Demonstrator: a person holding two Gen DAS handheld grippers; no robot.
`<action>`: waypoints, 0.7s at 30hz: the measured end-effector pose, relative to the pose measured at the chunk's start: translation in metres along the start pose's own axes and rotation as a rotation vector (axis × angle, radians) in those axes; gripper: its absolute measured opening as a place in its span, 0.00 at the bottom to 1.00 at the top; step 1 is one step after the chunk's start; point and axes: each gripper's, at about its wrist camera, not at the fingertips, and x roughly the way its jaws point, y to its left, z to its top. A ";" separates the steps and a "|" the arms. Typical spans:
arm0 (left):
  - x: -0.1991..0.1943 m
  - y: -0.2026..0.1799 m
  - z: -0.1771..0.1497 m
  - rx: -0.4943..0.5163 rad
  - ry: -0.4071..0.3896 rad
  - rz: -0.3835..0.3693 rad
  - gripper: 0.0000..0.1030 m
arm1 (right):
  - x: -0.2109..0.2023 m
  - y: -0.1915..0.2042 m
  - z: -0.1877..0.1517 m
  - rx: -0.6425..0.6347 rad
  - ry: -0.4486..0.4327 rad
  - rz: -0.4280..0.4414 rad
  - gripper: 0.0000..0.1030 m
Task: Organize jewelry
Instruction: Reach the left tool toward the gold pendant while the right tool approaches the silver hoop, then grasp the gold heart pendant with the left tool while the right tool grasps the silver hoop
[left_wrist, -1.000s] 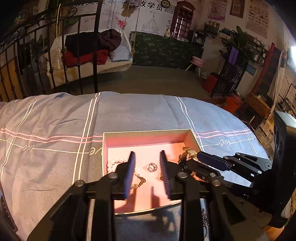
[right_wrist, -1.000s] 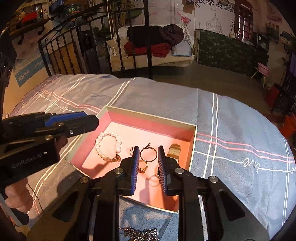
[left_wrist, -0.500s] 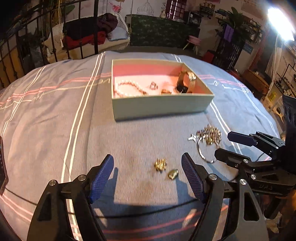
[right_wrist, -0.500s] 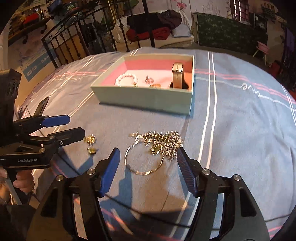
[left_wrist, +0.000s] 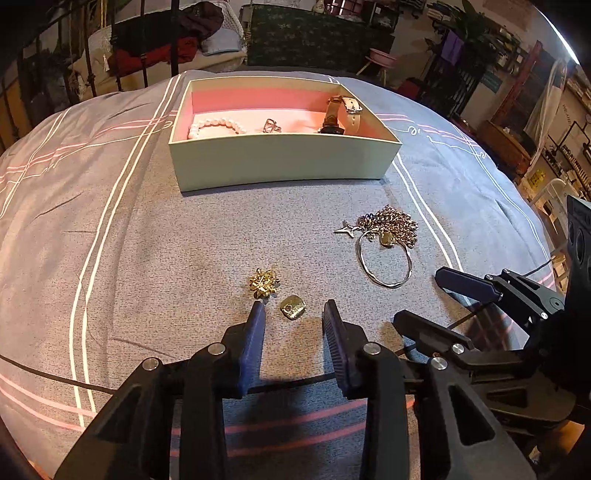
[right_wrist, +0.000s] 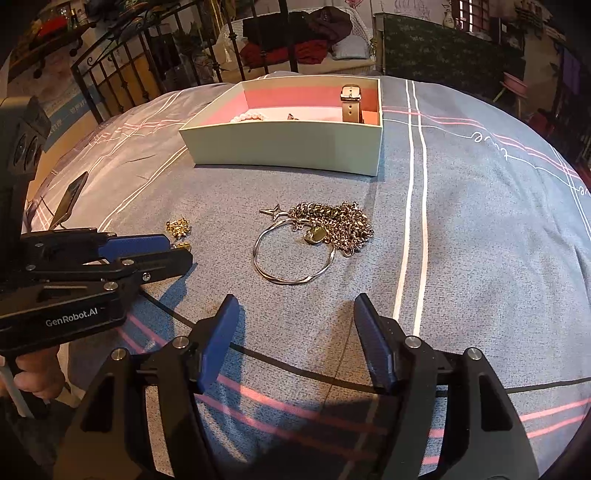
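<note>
The left gripper (left_wrist: 293, 317) hangs half-open around a gold charm (left_wrist: 293, 307) at lower centre; the right gripper (right_wrist: 295, 325) (empty) gapes wide below the bangle (right_wrist: 293, 254).

Your bed (left_wrist: 147, 258) wears a grey cover w/ white & pink stripes. Toward its far edge sits the pale box (left_wrist: 280, 162), pink inside. Nearer you, mid-bed: gold flower piece (left_wrist: 263, 283) just beside a small gold square piece (left_wrist: 293, 307). Toward the right edge, a silver bangle (left_wrist: 384, 262) touches the chain pile (left_wrist: 393, 225), star charm (left_wrist: 346, 229) at its left. Black cable (right_wrist: 295, 369) crosses the near edge; phone (right_wrist: 70, 199) lies by the left edge.
</note>
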 end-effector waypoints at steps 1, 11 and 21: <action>0.001 -0.002 0.001 0.007 -0.003 0.004 0.32 | 0.000 0.000 0.000 0.001 0.000 0.000 0.63; -0.001 0.009 -0.001 -0.031 -0.044 -0.045 0.14 | 0.018 0.003 0.020 -0.013 0.031 0.003 0.76; -0.010 0.011 -0.009 -0.020 -0.058 -0.024 0.14 | 0.030 0.005 0.040 -0.070 0.034 0.033 0.52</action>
